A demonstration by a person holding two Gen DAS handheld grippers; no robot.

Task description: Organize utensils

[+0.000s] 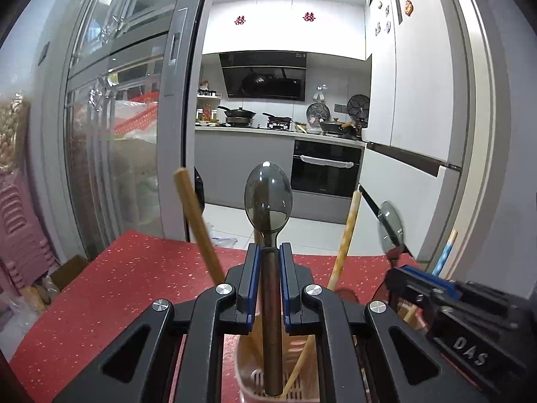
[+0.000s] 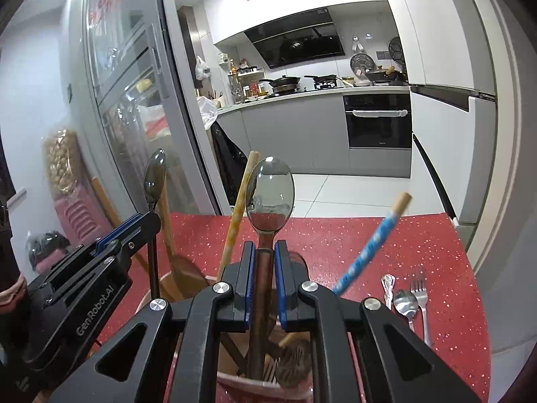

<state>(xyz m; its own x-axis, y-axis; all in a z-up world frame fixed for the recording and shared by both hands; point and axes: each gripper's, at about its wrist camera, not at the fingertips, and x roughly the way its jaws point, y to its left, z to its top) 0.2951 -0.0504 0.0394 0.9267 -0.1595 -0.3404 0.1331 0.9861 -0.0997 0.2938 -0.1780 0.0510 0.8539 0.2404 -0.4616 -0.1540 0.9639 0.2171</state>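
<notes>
My left gripper (image 1: 269, 252) is shut on the brown handle of a spoon with a smoky grey bowl (image 1: 268, 198), held upright. The handle's lower end reaches down into a pink slotted utensil holder (image 1: 248, 381). My right gripper (image 2: 265, 248) is shut on a matching grey spoon (image 2: 270, 194), also upright, its handle going down into the same holder (image 2: 235, 384). Each gripper shows in the other's view: the right gripper (image 1: 397, 273) with its spoon (image 1: 391, 221), the left gripper (image 2: 151, 218) with its spoon (image 2: 155, 176).
Long handles stand in the holder: a plain wooden one (image 1: 198, 221), a yellow dotted one (image 2: 238, 215), a blue patterned one (image 2: 369, 245) and a wooden spatula (image 2: 181, 268). A metal spoon (image 2: 406, 302) and fork (image 2: 419, 292) lie on the red table (image 2: 436, 252) to the right.
</notes>
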